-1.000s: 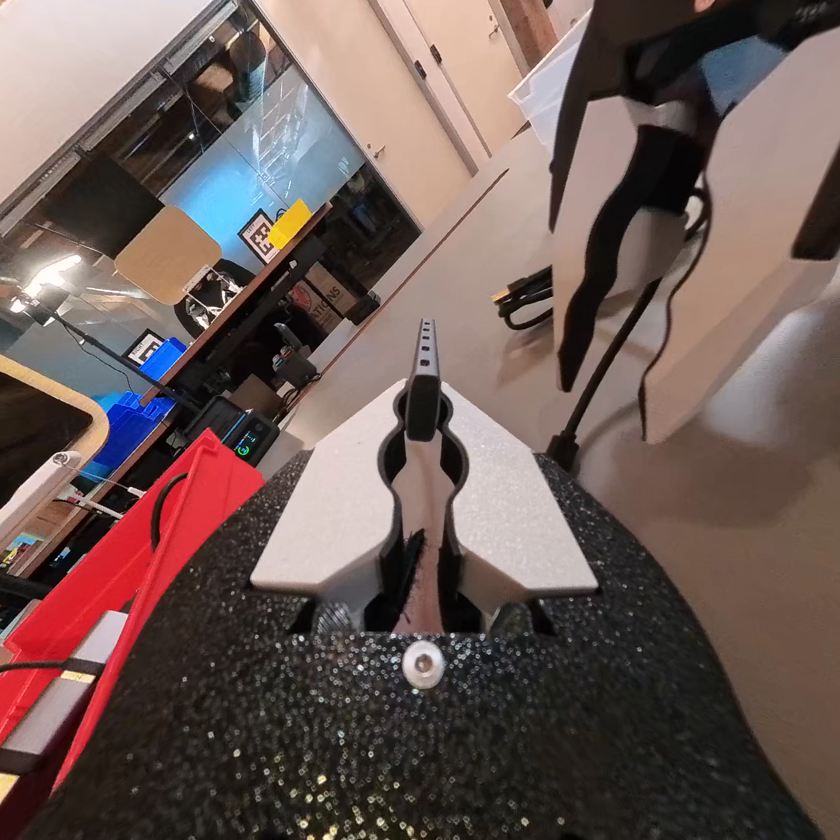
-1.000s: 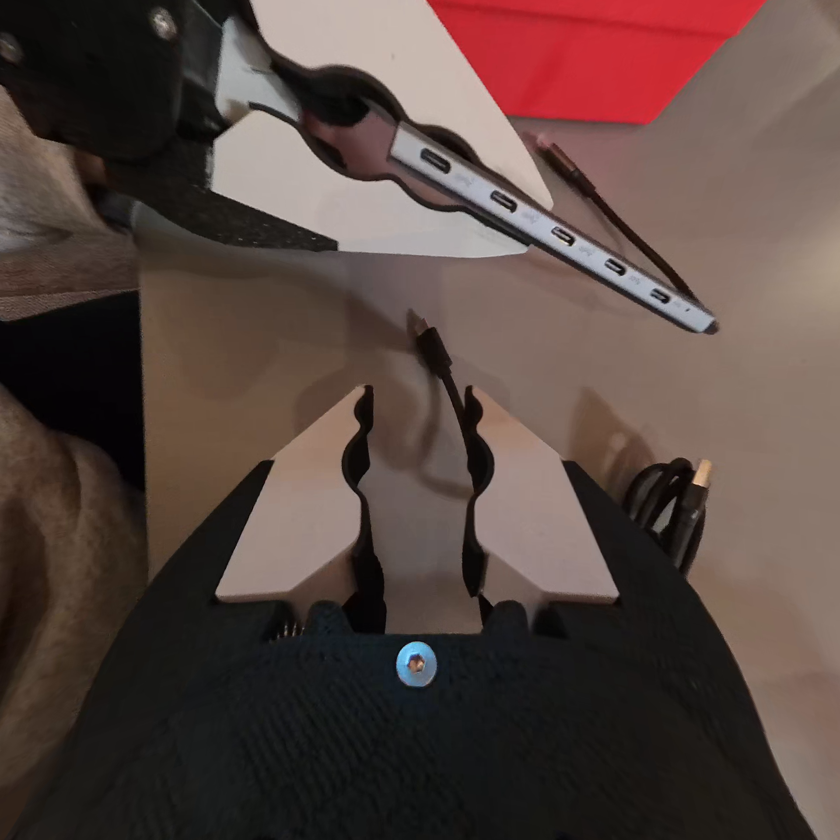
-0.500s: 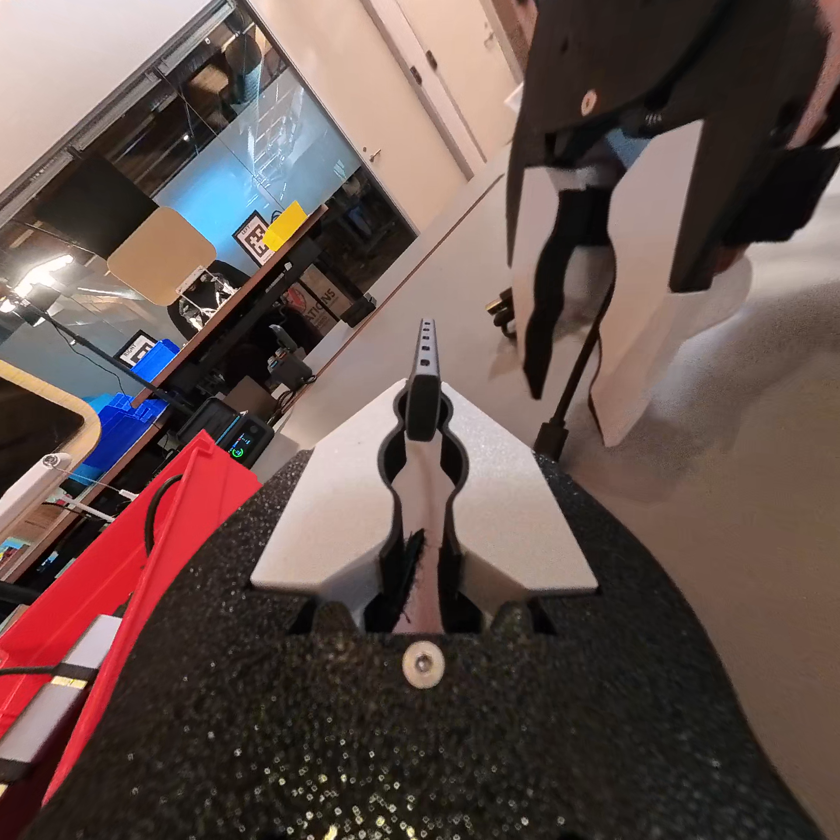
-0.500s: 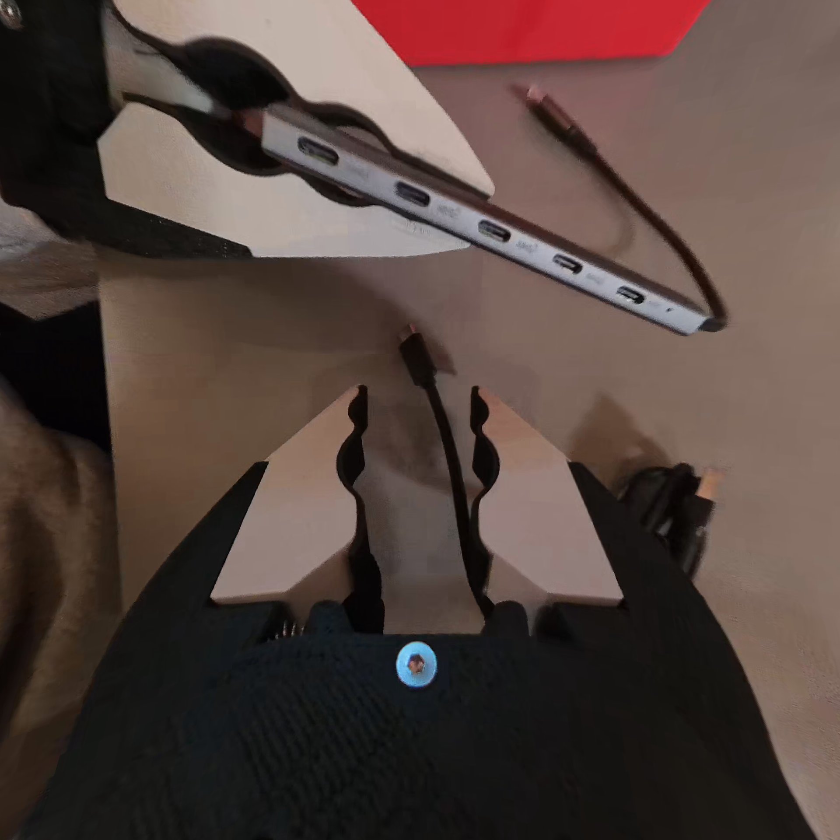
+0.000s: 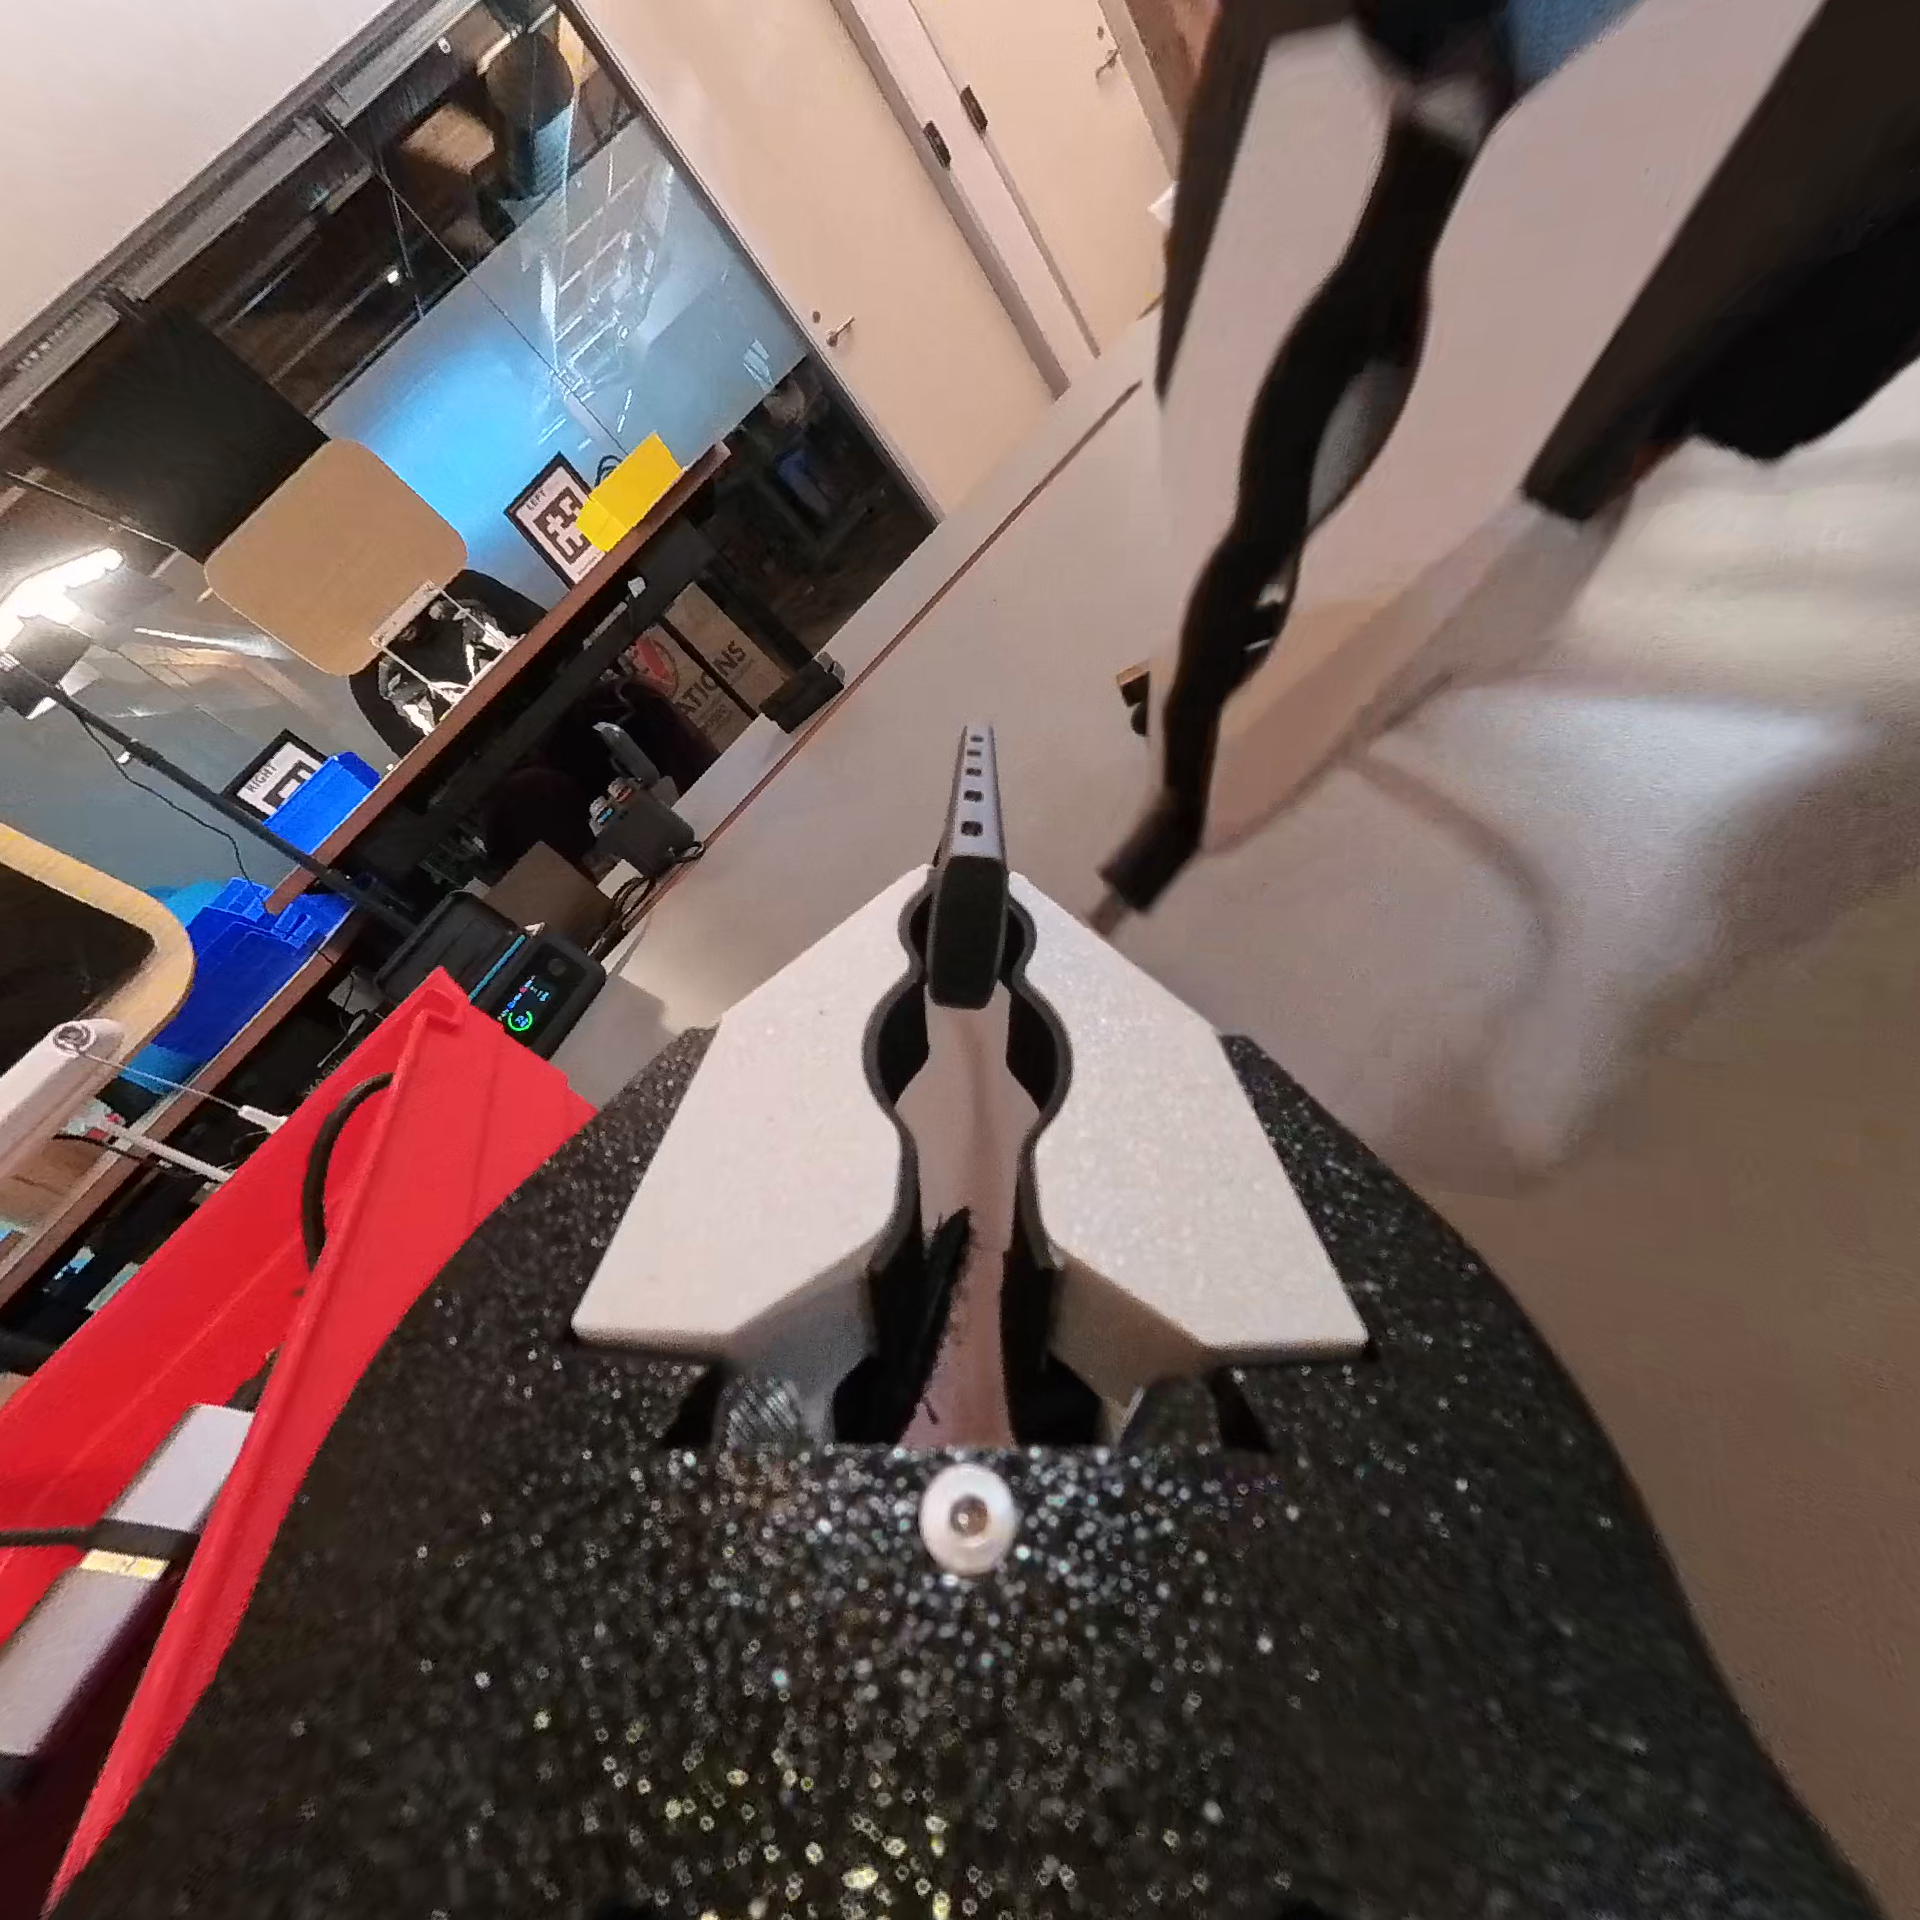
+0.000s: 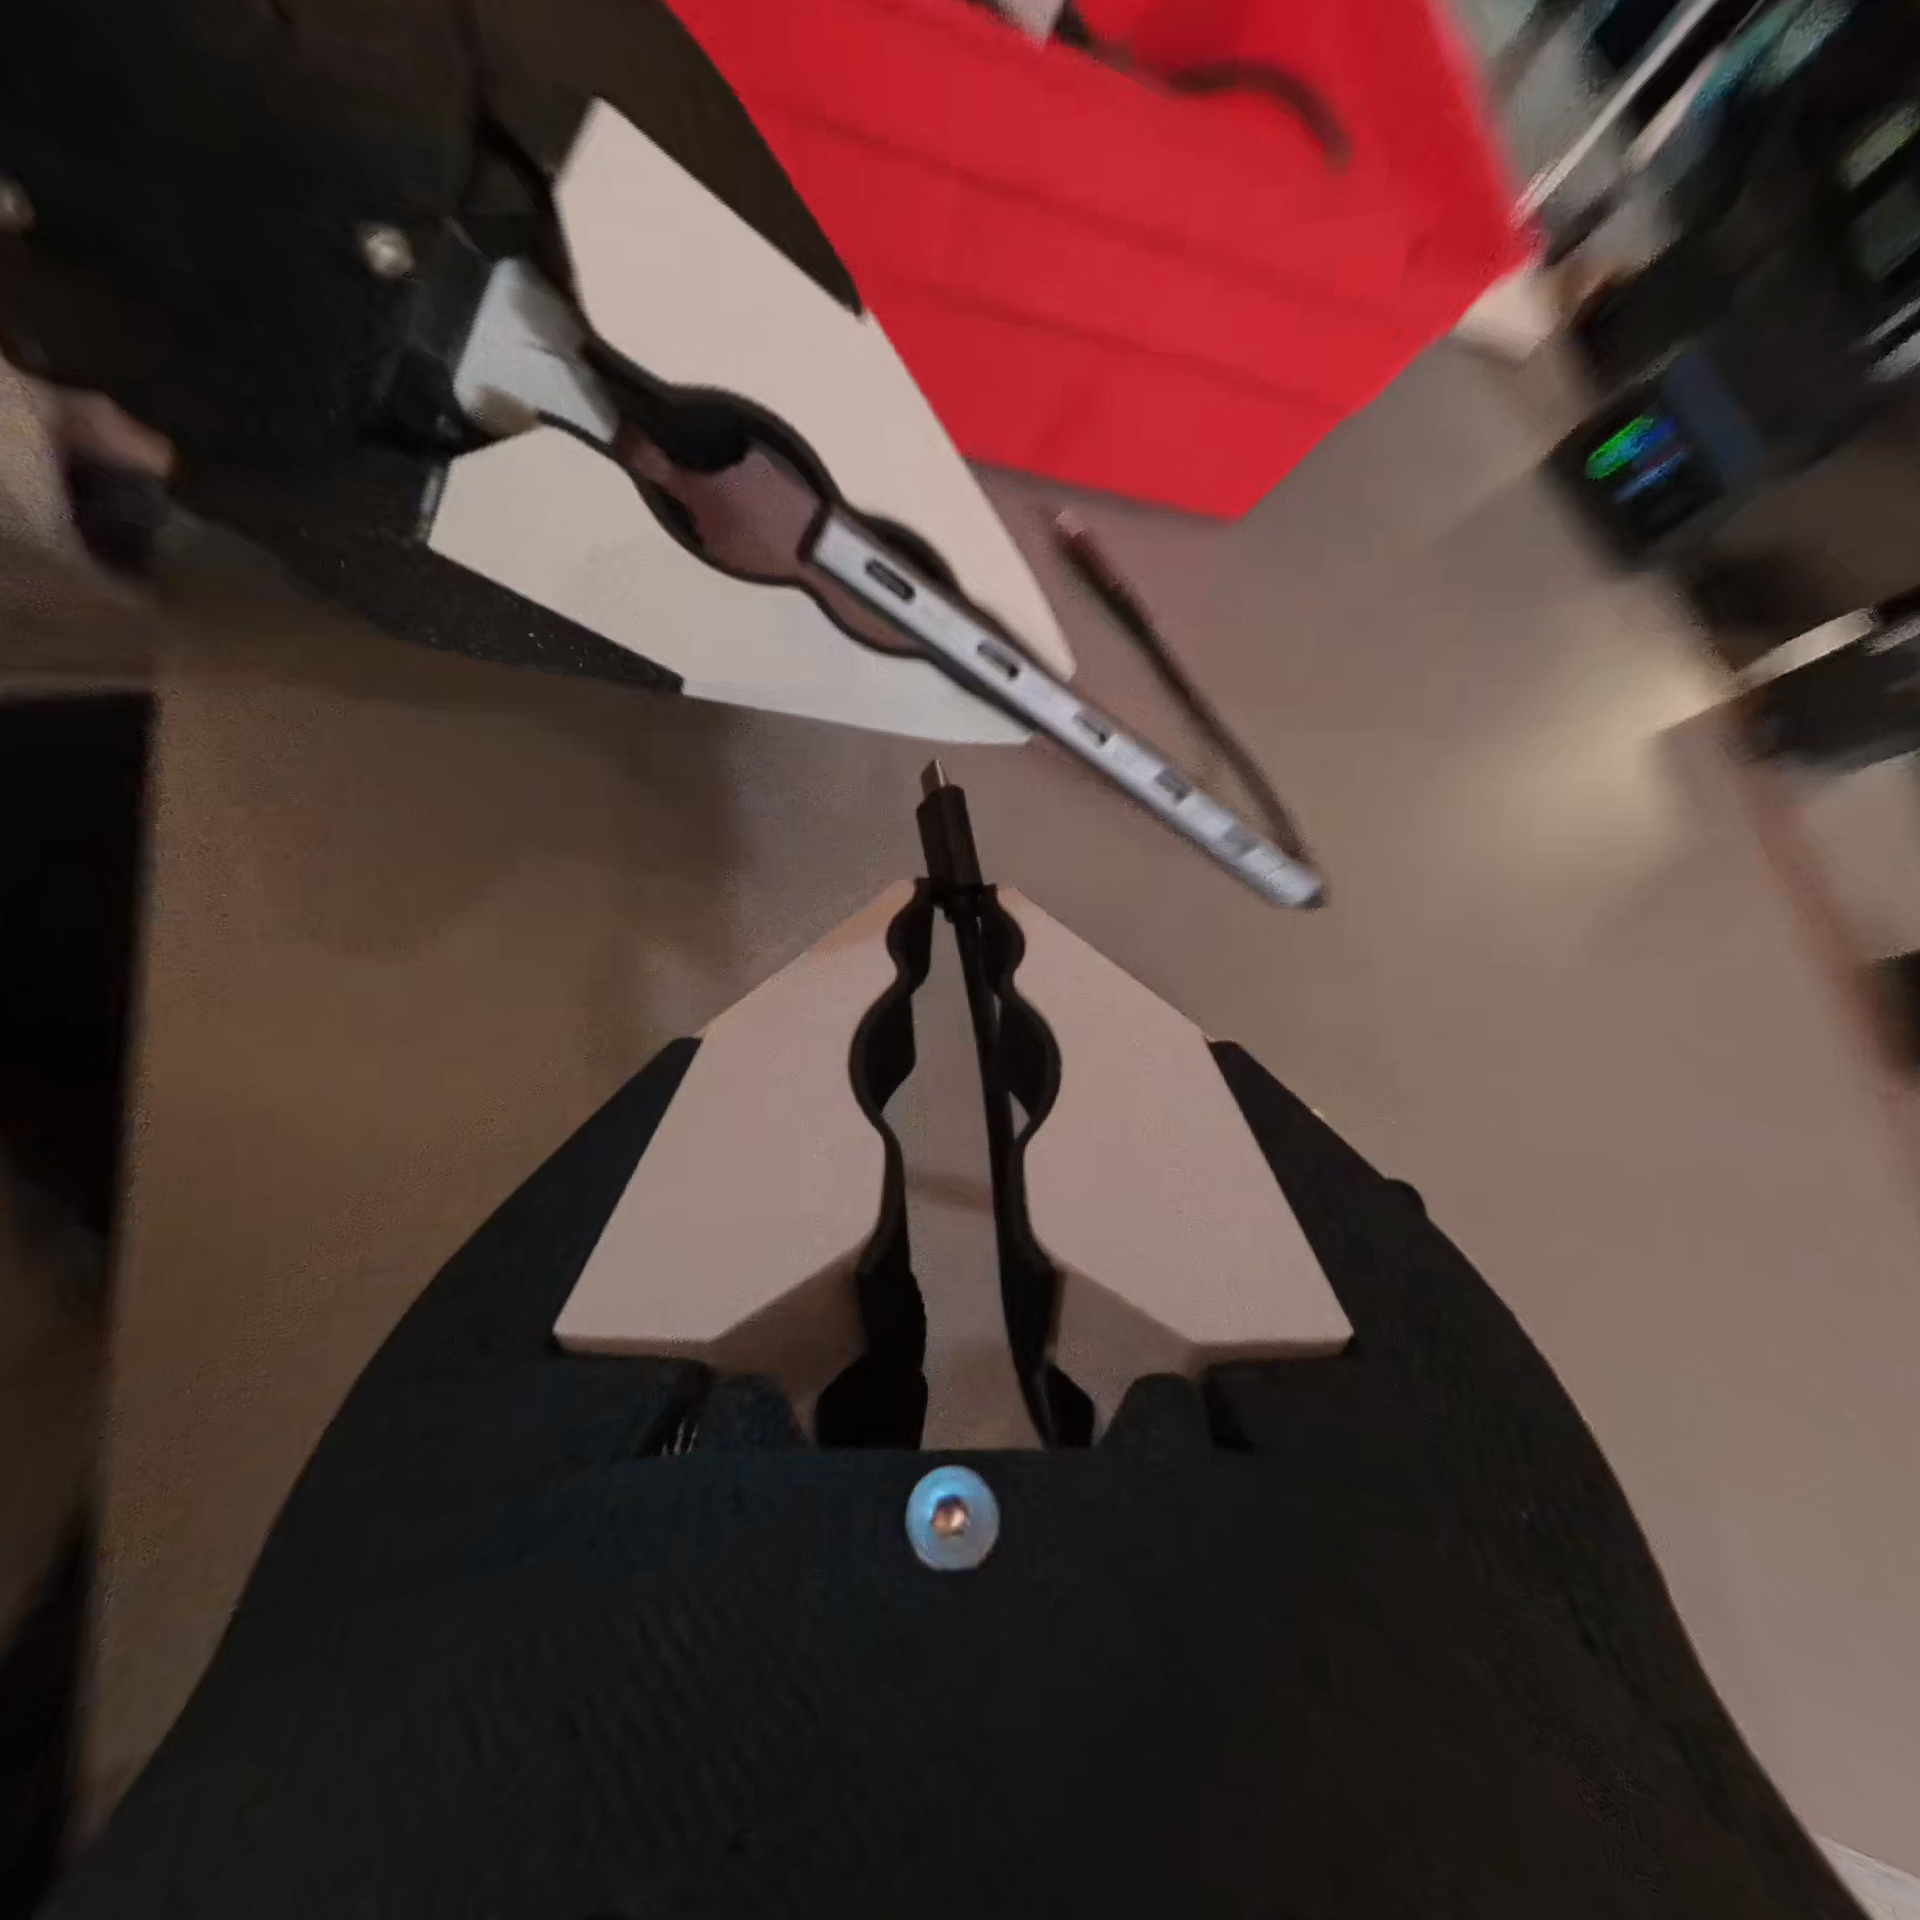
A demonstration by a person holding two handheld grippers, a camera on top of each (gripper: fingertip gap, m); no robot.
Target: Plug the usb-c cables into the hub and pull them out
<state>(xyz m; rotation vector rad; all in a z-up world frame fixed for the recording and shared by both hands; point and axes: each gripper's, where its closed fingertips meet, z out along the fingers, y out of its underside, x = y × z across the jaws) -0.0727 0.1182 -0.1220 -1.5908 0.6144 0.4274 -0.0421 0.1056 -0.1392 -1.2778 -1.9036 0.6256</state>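
My left gripper [image 5: 968, 914] is shut on a slim grey hub [image 5: 975, 805] and holds it above the table, its row of ports facing right. In the right wrist view the hub [image 6: 1122, 743] slants down to the right out of the left gripper [image 6: 904, 613]. My right gripper [image 6: 956, 904] is shut on a black usb-c cable [image 6: 948, 831] just behind its plug. The plug tip points at the hub's port side, a short gap away. In the left wrist view the right gripper [image 5: 1195, 769] hangs at upper right with the plug [image 5: 1138, 883] sticking out below it.
A red bin [image 6: 1101, 260] stands on the beige table [image 6: 1455, 1143] behind the hub; it also shows in the left wrist view [image 5: 291, 1247]. A second thin cable [image 6: 1164, 644] lies on the table beyond the hub. A device with a lit screen [image 6: 1642, 468] sits off the table's edge.
My right gripper has shut on the cable that lay between its open fingers and lifted it off the table towards the hub. The left gripper still holds the hub.
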